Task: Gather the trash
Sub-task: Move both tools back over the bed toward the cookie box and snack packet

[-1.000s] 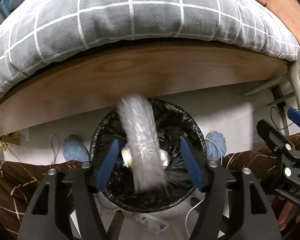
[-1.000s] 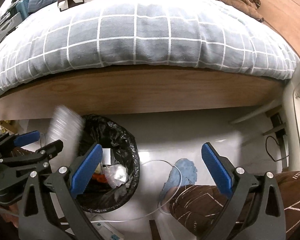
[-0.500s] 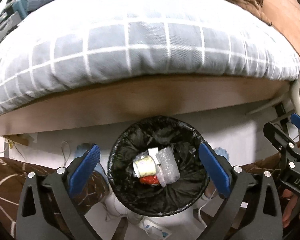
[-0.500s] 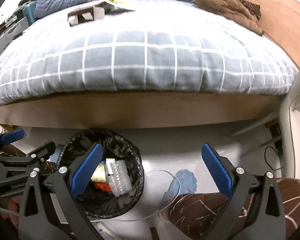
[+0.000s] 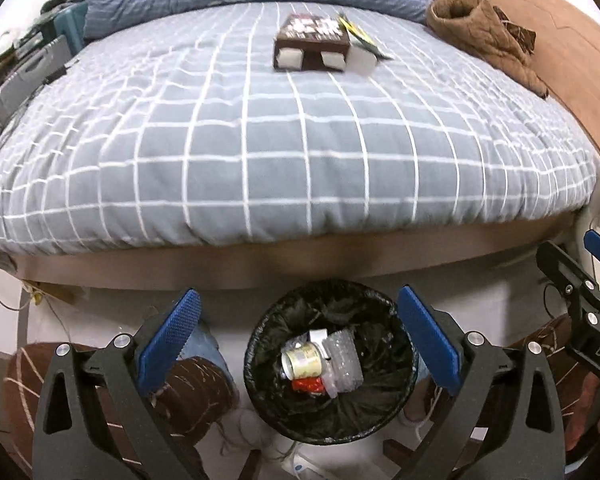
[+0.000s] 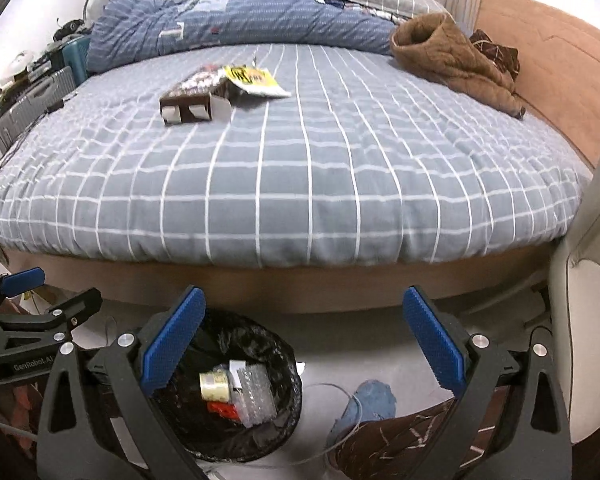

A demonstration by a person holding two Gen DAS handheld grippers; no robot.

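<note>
A black-lined trash bin (image 5: pixel 260 360) stands on the floor at the foot of the bed. A clear crumpled plastic bottle (image 5: pixel 342 364) lies inside it beside a yellowish roll (image 5: pixel 302 362) and a red scrap (image 5: pixel 308 384). My left gripper (image 5: pixel 298 296) hangs open above the bin with nothing between its blue pads. My right gripper (image 6: pixel 304 294) is open and empty too, to the right of the bin (image 6: pixel 296 384). On the checked bedcover lie a brown box (image 6: pixel 192 98) and a yellow wrapper (image 6: pixel 254 78), both far from either gripper.
A brown jacket (image 6: pixel 452 56) and a blue duvet (image 6: pixel 240 20) lie at the far side of the bed. A grey suitcase (image 6: pixel 32 100) stands at the left, a pale chair (image 6: pixel 580 320) at the right. A person's brown trouser legs (image 5: pixel 196 388) and blue slippers (image 6: pixel 364 404) flank the bin.
The plastic bottle left my left gripper and dropped into the bin, and the left jaws spread wider. Both grippers rose, so the top of the bed has come into view.
</note>
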